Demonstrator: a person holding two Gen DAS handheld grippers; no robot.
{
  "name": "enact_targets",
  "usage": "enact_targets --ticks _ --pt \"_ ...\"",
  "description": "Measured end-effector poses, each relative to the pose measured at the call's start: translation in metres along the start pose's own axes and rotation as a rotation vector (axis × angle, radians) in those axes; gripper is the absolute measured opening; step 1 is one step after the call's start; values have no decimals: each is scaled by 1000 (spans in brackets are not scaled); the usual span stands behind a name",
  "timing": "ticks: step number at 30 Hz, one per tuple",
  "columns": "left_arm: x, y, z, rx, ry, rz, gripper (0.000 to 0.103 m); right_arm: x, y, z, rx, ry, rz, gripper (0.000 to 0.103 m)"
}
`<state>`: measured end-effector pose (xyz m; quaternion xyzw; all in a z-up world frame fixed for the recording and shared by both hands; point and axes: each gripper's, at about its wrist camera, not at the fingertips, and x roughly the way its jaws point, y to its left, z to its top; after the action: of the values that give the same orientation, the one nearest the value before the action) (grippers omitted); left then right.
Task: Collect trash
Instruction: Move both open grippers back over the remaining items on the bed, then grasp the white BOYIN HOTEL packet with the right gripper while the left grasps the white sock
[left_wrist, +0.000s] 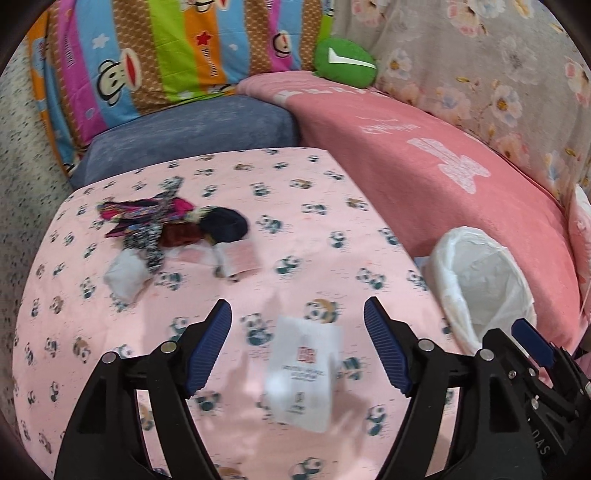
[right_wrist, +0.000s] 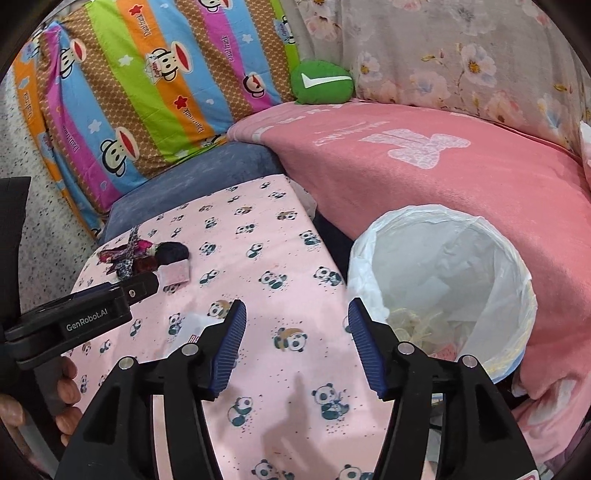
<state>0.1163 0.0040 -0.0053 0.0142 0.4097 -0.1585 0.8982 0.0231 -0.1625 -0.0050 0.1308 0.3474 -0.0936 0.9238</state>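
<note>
Left gripper (left_wrist: 297, 347) wide, pads clear of everything. White packet (left_wrist: 303, 373) lies blurred on panda cloth (left_wrist: 314, 236), between jaws, touching neither pad. Right gripper (right_wrist: 295, 343) wide, empty, over bare cloth; packet just left of its left finger. Lined bin (right_wrist: 443, 273) beside cloth, right of right gripper, scraps inside. More wrappers (left_wrist: 236, 258) by fabric heap (left_wrist: 166, 221), well beyond left gripper.

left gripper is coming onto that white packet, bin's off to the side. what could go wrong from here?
1. The white packet lies flat on the panda cloth between the open left gripper fingers; closing could pinch the cloth too.
2. The lined bin stands off the table's edge, so a carry could drop short.
3. The fabric pile touches other wrappers and may get dragged along.
</note>
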Motion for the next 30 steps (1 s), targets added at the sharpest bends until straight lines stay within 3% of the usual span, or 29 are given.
enact_targets --ticks 5,14,25,30 --pt "1 37 -7 -27 -3 74 73 13 34 -13 -52 42 29 60" --pt "6 97 -18 -96 -12 168 87 45 85 -41 -116 128 68 69" --pt "30 161 -17 -176 14 197 89 91 114 -59 -158 221 62 69" --pt "49 182 -10 -211 34 190 89 106 122 -59 -161 231 57 53"
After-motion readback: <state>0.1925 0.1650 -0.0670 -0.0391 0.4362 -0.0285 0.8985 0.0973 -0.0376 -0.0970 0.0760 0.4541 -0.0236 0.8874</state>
